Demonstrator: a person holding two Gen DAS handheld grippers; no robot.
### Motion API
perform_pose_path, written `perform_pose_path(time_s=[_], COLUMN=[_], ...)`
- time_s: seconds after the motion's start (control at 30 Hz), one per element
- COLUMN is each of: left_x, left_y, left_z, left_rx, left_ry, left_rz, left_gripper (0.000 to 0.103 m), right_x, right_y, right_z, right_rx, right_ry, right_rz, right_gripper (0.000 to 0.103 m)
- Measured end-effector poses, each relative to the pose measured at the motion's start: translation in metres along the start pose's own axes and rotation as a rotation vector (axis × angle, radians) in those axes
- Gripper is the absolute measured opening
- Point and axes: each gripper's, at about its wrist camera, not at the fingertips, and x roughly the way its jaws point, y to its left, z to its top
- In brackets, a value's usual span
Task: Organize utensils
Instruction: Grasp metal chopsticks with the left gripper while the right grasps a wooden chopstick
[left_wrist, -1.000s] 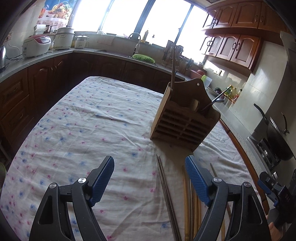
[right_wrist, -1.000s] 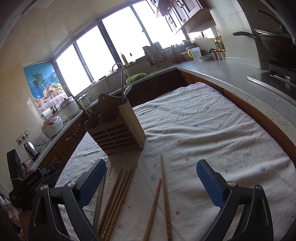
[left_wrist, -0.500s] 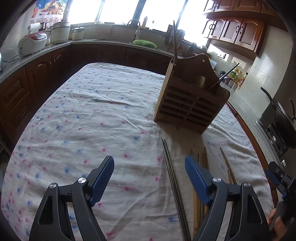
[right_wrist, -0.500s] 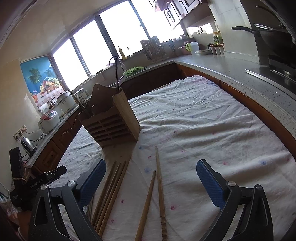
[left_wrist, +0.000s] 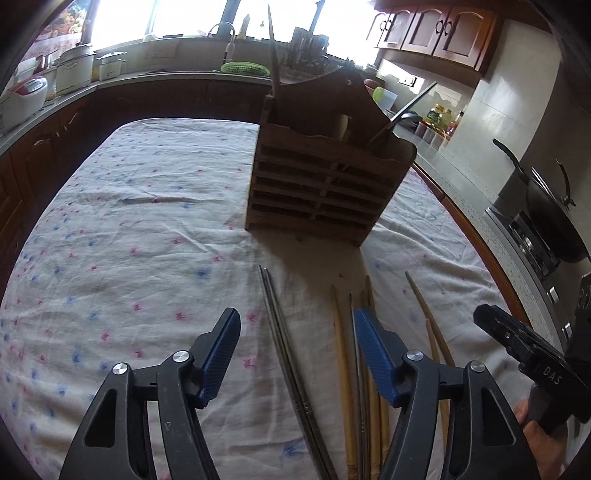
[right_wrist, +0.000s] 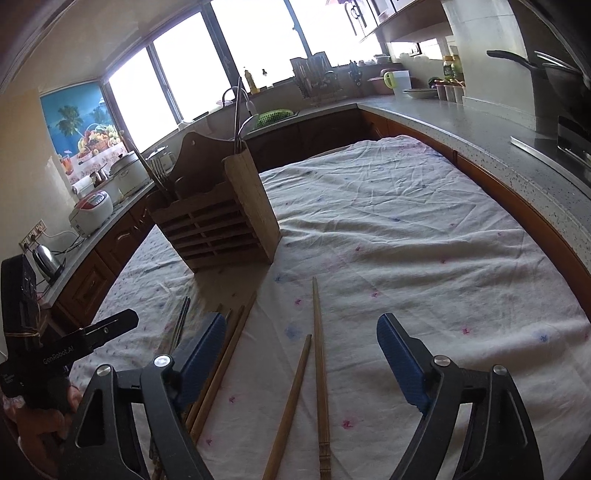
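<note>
A slatted wooden utensil holder (left_wrist: 325, 184) stands on the flowered tablecloth (left_wrist: 129, 221); it also shows in the right wrist view (right_wrist: 218, 225), with a few utensils standing in it. A pair of metal chopsticks (left_wrist: 284, 343) lies between the jaws of my left gripper (left_wrist: 295, 328), which is open and empty above them. Several bamboo chopsticks (left_wrist: 341, 354) lie beside its right finger. My right gripper (right_wrist: 301, 332) is open and empty above two brown wooden chopsticks (right_wrist: 319, 354). More bamboo chopsticks (right_wrist: 231, 347) lie by its left finger.
Dark wood cabinets and a grey counter (right_wrist: 480, 125) ring the table. A wok (left_wrist: 554, 218) sits on the stove at right. Rice cookers (left_wrist: 26, 96) and a kettle (right_wrist: 46, 260) stand on the left counter. The other gripper shows at each view's edge (left_wrist: 535, 362).
Both grippers have moved forward and lower toward the holder and the chopsticks. The left gripper's jaws have narrowed a little; both stay open and empty.
</note>
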Motion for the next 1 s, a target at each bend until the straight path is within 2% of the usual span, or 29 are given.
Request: perform_pose_path(time_s=[0.23,0.6,0.7,0.77,0.9,1.0], left_x=[0.035,0.09,0.095,0.098,0.1,0.1], left_y=[-0.014,-0.033,-0.038,-0.039,-0.039,-0.039], left_z=[0.01,0.016,0.017,0.017,0.016,0.014], left_rx=[0.047,0.112,0.15,0.165,0.172,0.177], left_ry=[0.084,0.19,0.178,0.174,0.175,0.168], left_rz=[-0.022,-0.023,-0.004,0.005,-0.003,-0.002], left_gripper=[0.043,0.024,0.018,0.008,0.006,0.006], right_x=[0.034,0.077,0.089,0.093,0.098,0.099], right_y=[-0.004,-0.003,-0.001,0.0,0.005,0.009], right_z=[0.008,0.016,0.015,0.017,0.019,0.018], right_rx=[-0.037,-0.086,-0.104,-0.12,-0.175,-0.207], right_ry=[0.088,0.192,0.224,0.228,0.234,0.232], right_rz=[-0.021,-0.038,-0.056,-0.065,-0.108,-0.13], right_gripper=[0.052,0.031,0.023,0.021,0.01,0.007])
